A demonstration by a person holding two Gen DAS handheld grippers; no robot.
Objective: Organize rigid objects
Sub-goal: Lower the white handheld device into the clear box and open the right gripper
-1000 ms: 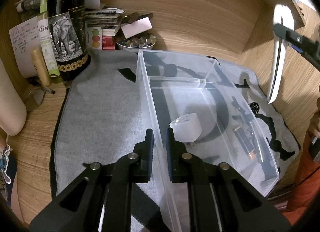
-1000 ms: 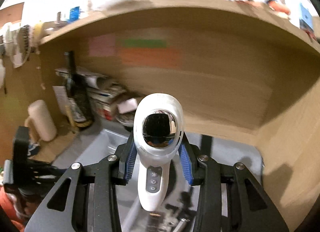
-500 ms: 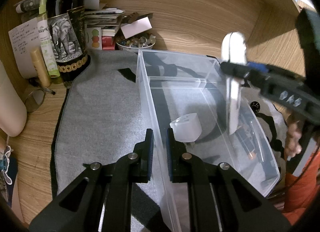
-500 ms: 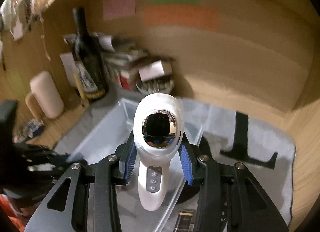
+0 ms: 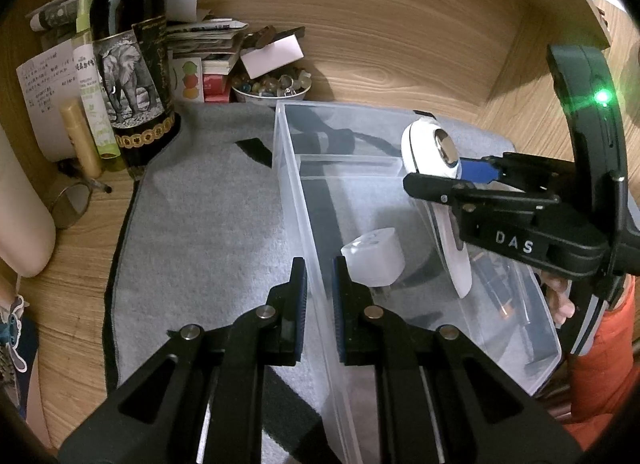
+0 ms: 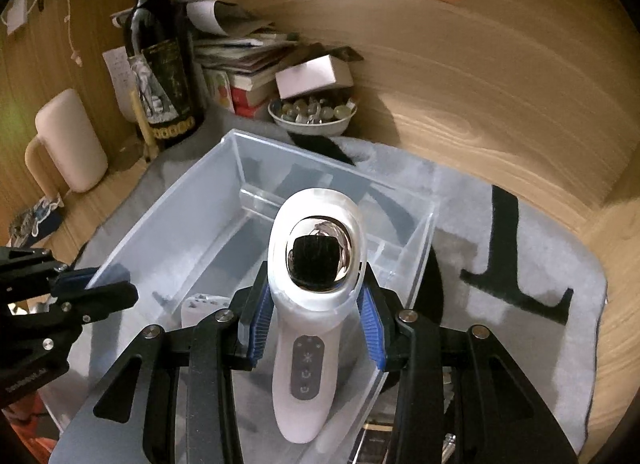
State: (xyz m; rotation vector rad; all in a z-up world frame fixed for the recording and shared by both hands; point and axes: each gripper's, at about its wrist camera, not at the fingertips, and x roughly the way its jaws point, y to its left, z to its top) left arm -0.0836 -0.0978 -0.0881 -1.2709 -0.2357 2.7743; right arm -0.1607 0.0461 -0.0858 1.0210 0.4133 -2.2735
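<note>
The white handheld device [image 6: 316, 304], with its mirrored oval head and button strip, hangs handle-down over the clear plastic bin [image 5: 296, 168]. Your right gripper [image 6: 316, 320] pinches it just below the head, one blue pad on each side. In the left wrist view the device sits at 2 o'clock, its handle tip inside the bin. A white plug adapter [image 5: 374, 258] lies on the bin floor at 12 o'clock from your left gripper [image 5: 318, 292], whose fingers are clamped on the bin's near wall. The bin rests on a grey mat [image 5: 208, 224]. At 10 o'clock stands a dark wine bottle [image 5: 132, 64]; a bowl of marbles [image 5: 272, 86] is at 12 o'clock.
</note>
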